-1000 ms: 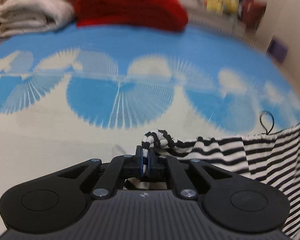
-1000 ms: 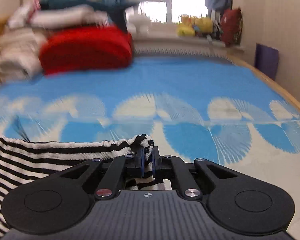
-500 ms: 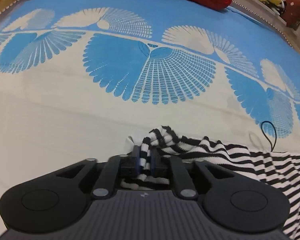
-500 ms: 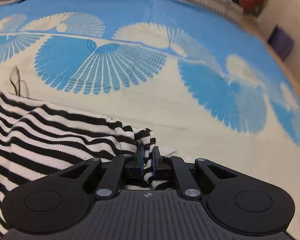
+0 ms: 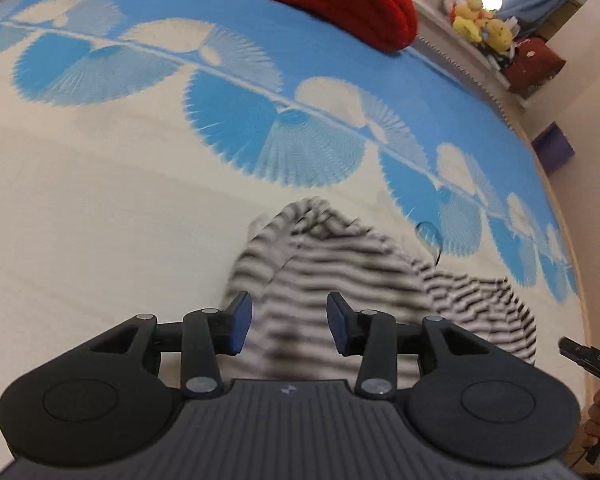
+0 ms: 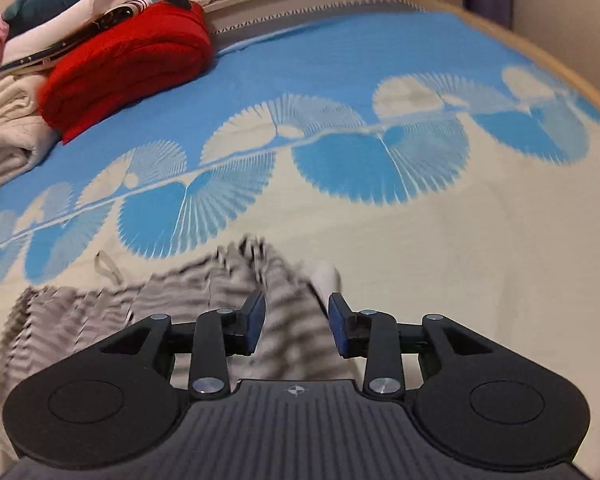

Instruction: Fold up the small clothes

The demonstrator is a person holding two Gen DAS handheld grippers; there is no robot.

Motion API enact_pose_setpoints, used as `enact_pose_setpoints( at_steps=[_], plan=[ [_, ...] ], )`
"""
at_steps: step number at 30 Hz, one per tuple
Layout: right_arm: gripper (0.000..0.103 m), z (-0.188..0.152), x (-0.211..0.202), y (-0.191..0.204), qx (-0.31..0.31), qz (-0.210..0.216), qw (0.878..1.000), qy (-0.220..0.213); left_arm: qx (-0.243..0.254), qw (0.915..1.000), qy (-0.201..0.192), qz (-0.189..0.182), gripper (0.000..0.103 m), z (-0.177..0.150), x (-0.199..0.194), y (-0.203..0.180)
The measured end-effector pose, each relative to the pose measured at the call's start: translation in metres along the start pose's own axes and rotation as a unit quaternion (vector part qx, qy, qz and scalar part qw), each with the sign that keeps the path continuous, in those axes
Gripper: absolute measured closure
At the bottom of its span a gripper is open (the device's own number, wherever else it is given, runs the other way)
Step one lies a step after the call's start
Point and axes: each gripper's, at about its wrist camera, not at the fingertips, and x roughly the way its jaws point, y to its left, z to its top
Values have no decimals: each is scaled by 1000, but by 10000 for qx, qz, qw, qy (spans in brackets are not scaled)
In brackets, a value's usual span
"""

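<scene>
You get bright, even light; the striped garment point(image 5: 380, 280) ahead of your tongs is motion-blurred in both views, and the bedspread point(image 6: 380, 80) bows at the fisheye edges.

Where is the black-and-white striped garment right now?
The black-and-white striped garment lies on the blue-and-cream patterned bedspread, just ahead of both open grippers, in both wrist views.

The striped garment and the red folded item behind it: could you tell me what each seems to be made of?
The striped garment looks like soft knit cotton jersey, matte; it drapes in loose folds, though blur hides the weave. The red folded item looks like thick fleece or plush, with a fuzzy, rounded, non-shiny surface.
</scene>
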Motion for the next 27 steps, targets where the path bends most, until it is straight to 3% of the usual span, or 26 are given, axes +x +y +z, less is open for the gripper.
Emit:
enact_pose_setpoints(
  at_steps=[3, 5, 7, 8, 10, 12, 15, 20, 22, 23, 24, 27],
  plan=[
    [61, -29, -14, -20, 219, 38, 9996, 184, -75, 9998, -171, 33, 59, -20, -30, 12],
    [61, -46, -9, -32, 556, 41, 9965, 629, -259, 9996, -85, -112, 59, -38, -33, 23],
    [61, -51, -9, -39, 775, 272, 9939, 731, -394, 9988, 227, -175, 59, -60, -21, 35],
    [61, -54, -9, -39, 710, 315, 9941, 758, -602, 9960, 654, -68, 62, -65, -9, 40],
    [61, -60, -7, -37, 494, 184, 9945, 909, -538, 9944, 903, 82, 62, -69, 2, 40],
    [61, -65, -2, -37, 446, 125, 9932, 1070, -373, 9938, 1012, 262, 62, -70, 7, 39],
    [61, -69, 3, -37, 335, 87, 9919, 1222, -614, 9911, 1173, 169, 62, -72, 11, 46],
    [61, -75, 10, -33, 162, 176, 9890, 1460, -601, 9880, 1401, 240, 62, -76, 20, 48],
    [78, -76, 8, -31, 110, 312, 9892, 1431, -479, 9874, 1486, 251, 62, -78, 22, 45],
    [84, -75, 5, -31, 106, 353, 9903, 1338, -420, 9879, 1476, 236, 74, -77, 24, 45],
    [90, -72, 1, -33, 175, 427, 9913, 1229, -348, 9889, 1431, 211, 97, -77, 22, 42],
    [95, -64, -19, -48, 676, 815, 9919, 699, -164, 9954, 946, 9, 102, -74, 4, 39]
  ],
)
